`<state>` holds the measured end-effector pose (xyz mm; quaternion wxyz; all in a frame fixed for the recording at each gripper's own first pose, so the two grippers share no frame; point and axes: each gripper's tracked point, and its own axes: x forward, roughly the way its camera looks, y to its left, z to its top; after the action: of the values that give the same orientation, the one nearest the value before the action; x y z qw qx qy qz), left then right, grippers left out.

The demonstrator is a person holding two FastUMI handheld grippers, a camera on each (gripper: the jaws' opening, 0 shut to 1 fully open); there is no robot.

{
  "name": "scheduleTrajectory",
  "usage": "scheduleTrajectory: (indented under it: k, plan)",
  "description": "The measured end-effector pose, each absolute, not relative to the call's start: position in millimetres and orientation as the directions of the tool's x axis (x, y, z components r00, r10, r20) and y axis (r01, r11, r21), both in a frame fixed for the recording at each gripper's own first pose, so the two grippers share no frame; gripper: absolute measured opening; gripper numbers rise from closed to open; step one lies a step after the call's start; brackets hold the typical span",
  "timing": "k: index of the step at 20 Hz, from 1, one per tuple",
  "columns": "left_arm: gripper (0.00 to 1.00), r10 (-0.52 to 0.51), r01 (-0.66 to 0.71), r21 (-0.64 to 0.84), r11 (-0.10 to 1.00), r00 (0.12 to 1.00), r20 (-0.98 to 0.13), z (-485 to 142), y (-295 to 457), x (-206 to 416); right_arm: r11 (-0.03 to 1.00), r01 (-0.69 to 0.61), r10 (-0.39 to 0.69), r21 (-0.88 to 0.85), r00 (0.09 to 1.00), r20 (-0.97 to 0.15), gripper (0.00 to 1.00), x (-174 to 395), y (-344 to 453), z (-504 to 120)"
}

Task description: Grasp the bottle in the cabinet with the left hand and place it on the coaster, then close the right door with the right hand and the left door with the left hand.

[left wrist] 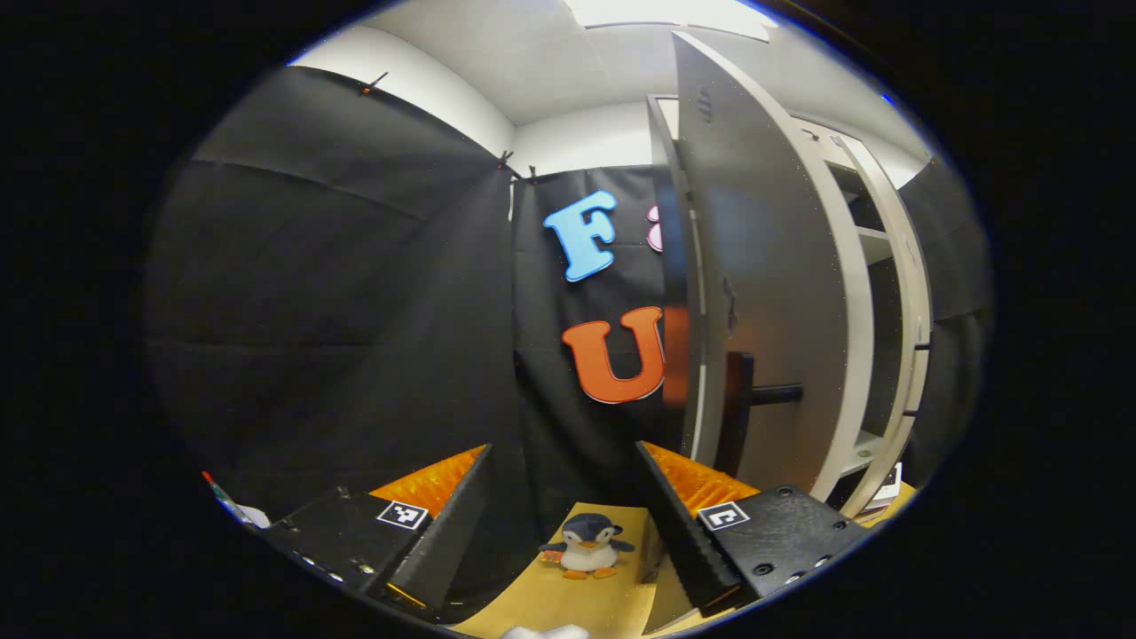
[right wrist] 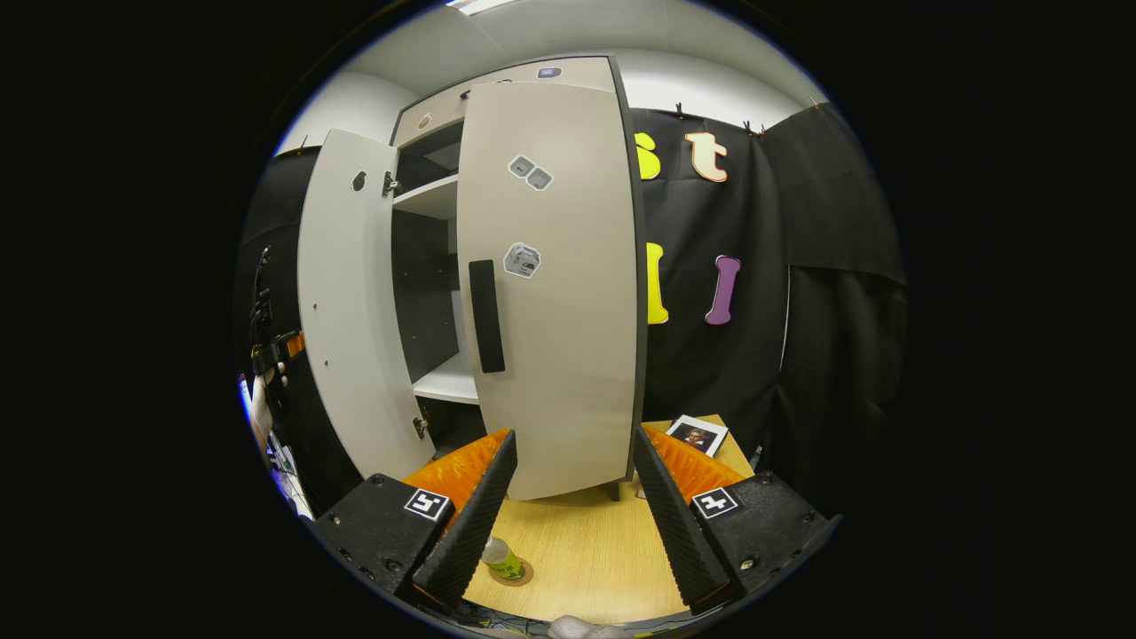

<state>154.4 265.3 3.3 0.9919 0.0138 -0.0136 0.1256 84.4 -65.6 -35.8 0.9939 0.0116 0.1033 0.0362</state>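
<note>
In the right gripper view a small clear bottle (right wrist: 500, 556) stands on a round brown coaster (right wrist: 521, 573) on the wooden table, just beside my right gripper's left finger. My right gripper (right wrist: 575, 437) is open and empty, facing the cabinet's right door (right wrist: 559, 293), which covers the right half of the front. The left door (right wrist: 342, 293) stands swung wide open. Behind that door a hand holds the left gripper (right wrist: 266, 355). In the left gripper view my left gripper (left wrist: 564, 457) is open and empty, close to the left door (left wrist: 763, 266) and its black handle (left wrist: 774, 393).
A penguin plush (left wrist: 586, 543) sits on the table (left wrist: 568, 599) below the left gripper. A framed photo (right wrist: 698, 435) lies on the table to the right of the cabinet. White shelves (right wrist: 444, 383) show through the open left half.
</note>
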Motion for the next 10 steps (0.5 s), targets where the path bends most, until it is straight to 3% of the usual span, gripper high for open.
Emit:
scheduleTrajectory:
  k: [1, 10]
  plan:
    - [0.84, 0.258, -0.26, 0.049, 0.964, 0.965, 0.037, 6, 263, 150, 0.997, -0.068, 0.073, 0.032, 0.976, -0.205, 0.82, 83, -66, -36]
    - [0.87, 0.164, -0.166, 0.042, 0.985, 0.986, 0.032, 7, 203, 152, 0.997, -0.069, 0.077, 0.043, 0.974, -0.212, 0.82, 79, -66, -39]
